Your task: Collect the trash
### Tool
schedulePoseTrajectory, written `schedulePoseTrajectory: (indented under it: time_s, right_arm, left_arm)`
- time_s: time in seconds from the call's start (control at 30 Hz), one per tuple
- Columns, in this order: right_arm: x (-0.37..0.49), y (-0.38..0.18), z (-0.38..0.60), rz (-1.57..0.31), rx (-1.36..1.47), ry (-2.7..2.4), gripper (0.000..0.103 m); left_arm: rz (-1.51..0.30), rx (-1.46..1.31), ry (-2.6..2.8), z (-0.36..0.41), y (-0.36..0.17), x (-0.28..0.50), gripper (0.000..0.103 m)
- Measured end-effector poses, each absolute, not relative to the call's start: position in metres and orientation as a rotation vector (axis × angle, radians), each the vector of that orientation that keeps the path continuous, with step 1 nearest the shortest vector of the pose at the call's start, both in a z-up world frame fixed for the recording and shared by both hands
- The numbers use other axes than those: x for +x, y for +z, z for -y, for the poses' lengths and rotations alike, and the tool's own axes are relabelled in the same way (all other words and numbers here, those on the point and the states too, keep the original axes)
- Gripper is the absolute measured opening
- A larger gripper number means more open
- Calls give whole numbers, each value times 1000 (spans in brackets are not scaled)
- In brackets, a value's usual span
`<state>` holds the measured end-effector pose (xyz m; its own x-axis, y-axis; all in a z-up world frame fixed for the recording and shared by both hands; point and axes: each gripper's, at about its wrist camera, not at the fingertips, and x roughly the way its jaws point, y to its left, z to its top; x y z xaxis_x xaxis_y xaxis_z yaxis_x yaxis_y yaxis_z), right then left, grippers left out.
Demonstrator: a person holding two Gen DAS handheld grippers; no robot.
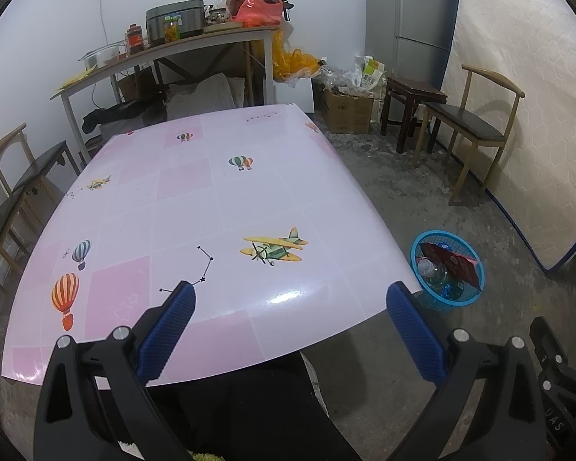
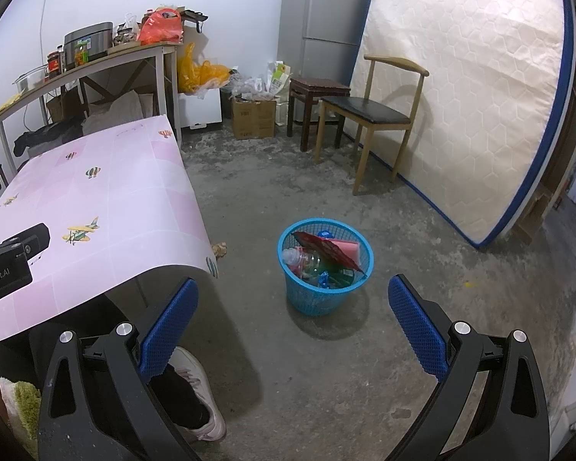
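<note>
- Trash (image 2: 322,257) is sitting inside the blue basket (image 2: 311,299), which is standing on the floor (image 2: 403,230) just beside the near right corner of the table (image 2: 107,199).
- A red packet (image 2: 330,247) is lying on top of the pile, and a clear bottle (image 2: 299,259) is leaning under it on the left side.
- A small crumpled scrap (image 2: 219,249) is lying on the floor between the table edge and the basket.
- The left gripper (image 1: 290,303) is hanging over the near edge of the table with its blue fingers (image 1: 172,319) wide apart and nothing between them.
- The right gripper (image 2: 293,303) is hanging over the floor, pointing at the basket, with its fingers (image 2: 414,319) wide apart and holding nothing.
- In the left view the basket (image 1: 447,299) is showing past the table (image 1: 211,199) corner, with the red packet (image 1: 457,265) and bottle (image 1: 430,269) in it.
- A chair (image 2: 368,115) is standing by the mattress (image 2: 460,96), well apart from the basket.
- A white shoe (image 2: 199,392) is showing on the floor under the table edge.
</note>
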<state>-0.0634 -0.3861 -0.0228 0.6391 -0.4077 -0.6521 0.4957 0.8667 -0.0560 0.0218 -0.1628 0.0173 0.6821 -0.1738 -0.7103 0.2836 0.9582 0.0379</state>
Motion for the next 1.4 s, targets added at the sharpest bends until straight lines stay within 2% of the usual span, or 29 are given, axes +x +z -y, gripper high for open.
schedulePoseTrajectory:
  time_s: [1.4]
  right_arm:
    - [-61,-20,383,-708,137,-516,95]
  left_arm:
    - [-789,151,-260,166,18,20,98]
